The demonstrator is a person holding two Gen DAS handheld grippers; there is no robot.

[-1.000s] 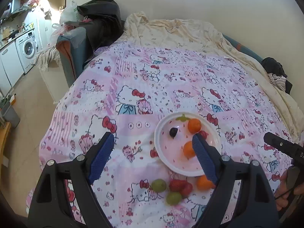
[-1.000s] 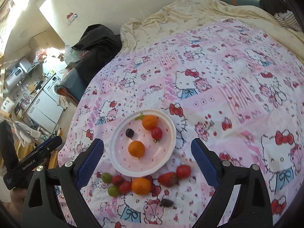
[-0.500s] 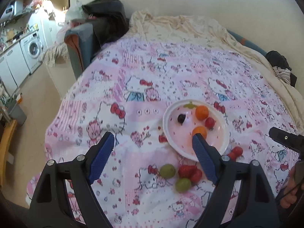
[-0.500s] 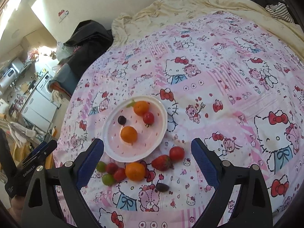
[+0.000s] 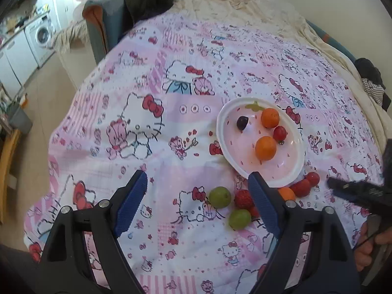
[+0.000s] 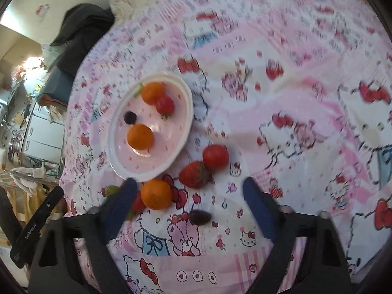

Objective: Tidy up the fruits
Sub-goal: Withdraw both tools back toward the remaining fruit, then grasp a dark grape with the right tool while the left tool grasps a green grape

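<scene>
A white plate lies on the pink cartoon-cat bedspread and holds two oranges, a cherry tomato and a dark grape. In front of the plate lie two green fruits, a strawberry, a tomato, an orange and a dark grape. My left gripper is open and empty, above the bedspread left of the loose fruits. My right gripper is open and empty, just above the strawberry and the loose orange.
The bedspread covers a bed with a cream sheet at the far end. A dark chair with clothes stands at the bed's left side. A washing machine is at the far left. The bed's near edge drops to the floor.
Both grippers have moved down and closer to the fruits. The right gripper has dropped quickly toward the loose fruits in front of the plate. Both stay open.
</scene>
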